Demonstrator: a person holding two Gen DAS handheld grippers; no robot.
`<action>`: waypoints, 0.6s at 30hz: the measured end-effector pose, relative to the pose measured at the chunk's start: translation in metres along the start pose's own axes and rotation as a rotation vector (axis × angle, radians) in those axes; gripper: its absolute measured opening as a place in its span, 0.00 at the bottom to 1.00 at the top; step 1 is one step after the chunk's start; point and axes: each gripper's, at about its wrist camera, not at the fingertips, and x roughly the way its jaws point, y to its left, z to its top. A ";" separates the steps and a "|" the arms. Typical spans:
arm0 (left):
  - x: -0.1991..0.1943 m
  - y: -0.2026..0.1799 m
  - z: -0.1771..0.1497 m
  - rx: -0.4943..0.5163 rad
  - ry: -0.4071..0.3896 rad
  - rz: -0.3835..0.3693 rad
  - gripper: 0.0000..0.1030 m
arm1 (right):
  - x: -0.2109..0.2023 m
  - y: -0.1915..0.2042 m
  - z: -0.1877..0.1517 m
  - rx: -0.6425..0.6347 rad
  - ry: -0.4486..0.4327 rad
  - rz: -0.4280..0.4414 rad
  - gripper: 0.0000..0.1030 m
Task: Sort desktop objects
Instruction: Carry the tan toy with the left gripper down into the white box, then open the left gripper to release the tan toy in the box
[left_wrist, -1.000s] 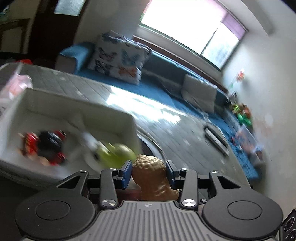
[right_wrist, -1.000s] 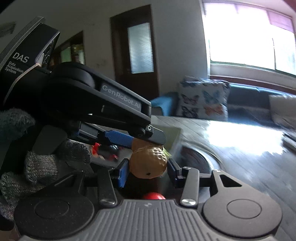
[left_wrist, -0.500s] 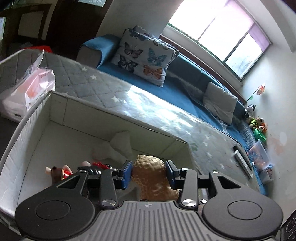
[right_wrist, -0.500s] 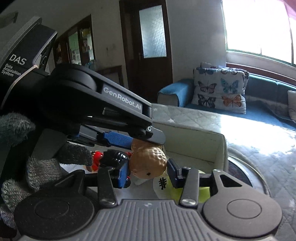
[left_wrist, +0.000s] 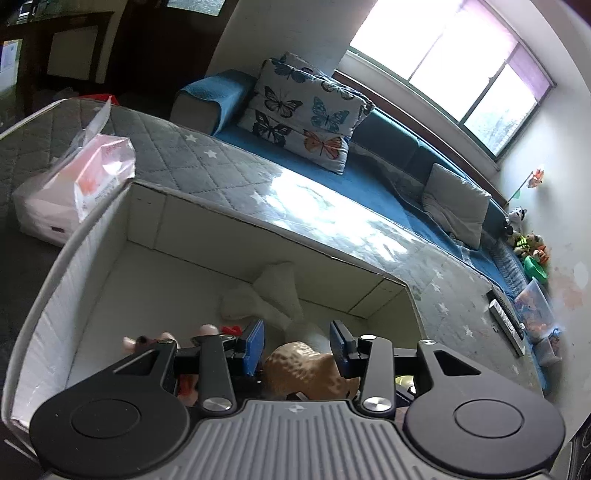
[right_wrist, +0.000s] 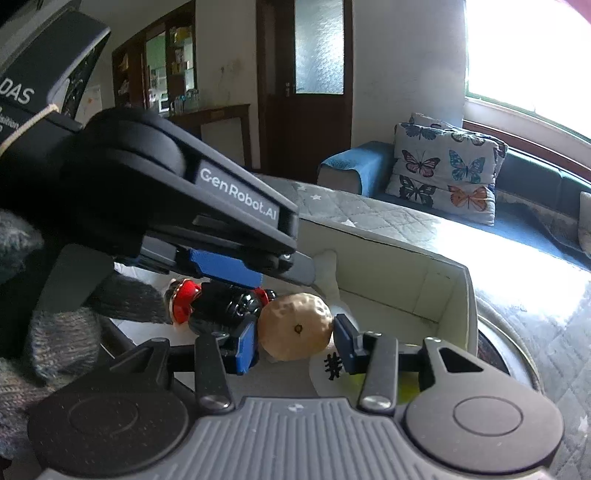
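Note:
A tan bumpy peanut-shaped toy (left_wrist: 308, 371) lies low between the blue pads of my left gripper (left_wrist: 297, 345), whose jaws stand open, wider than the toy, above a white storage box (left_wrist: 92, 254). In the right wrist view the same toy (right_wrist: 295, 326) sits between the pads of my right gripper (right_wrist: 293, 341), which are open and not pressing it. The left gripper's body (right_wrist: 166, 206) hangs over it. A black and red toy (right_wrist: 221, 306) lies in the box beside it.
A white plush (left_wrist: 273, 295) lies in the box, and a yellow-green toy with a white tag (right_wrist: 332, 373). A tissue pack (left_wrist: 74, 184) sits left of the box on the grey quilted table. A remote (left_wrist: 506, 321) lies at the right. A blue sofa stands behind.
My left gripper moved over the box and its jaws opened, so the peanut toy dropped lower between them. The right gripper followed alongside and widened slightly.

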 end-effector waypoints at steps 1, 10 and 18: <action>-0.001 0.001 0.000 -0.003 -0.001 -0.003 0.41 | -0.001 0.002 0.000 -0.005 0.002 -0.001 0.43; -0.013 -0.002 -0.006 0.008 -0.014 -0.012 0.41 | -0.003 0.001 -0.001 -0.008 -0.005 0.008 0.44; -0.031 -0.012 -0.013 0.032 -0.035 -0.020 0.41 | -0.028 0.003 -0.004 -0.003 -0.044 0.004 0.49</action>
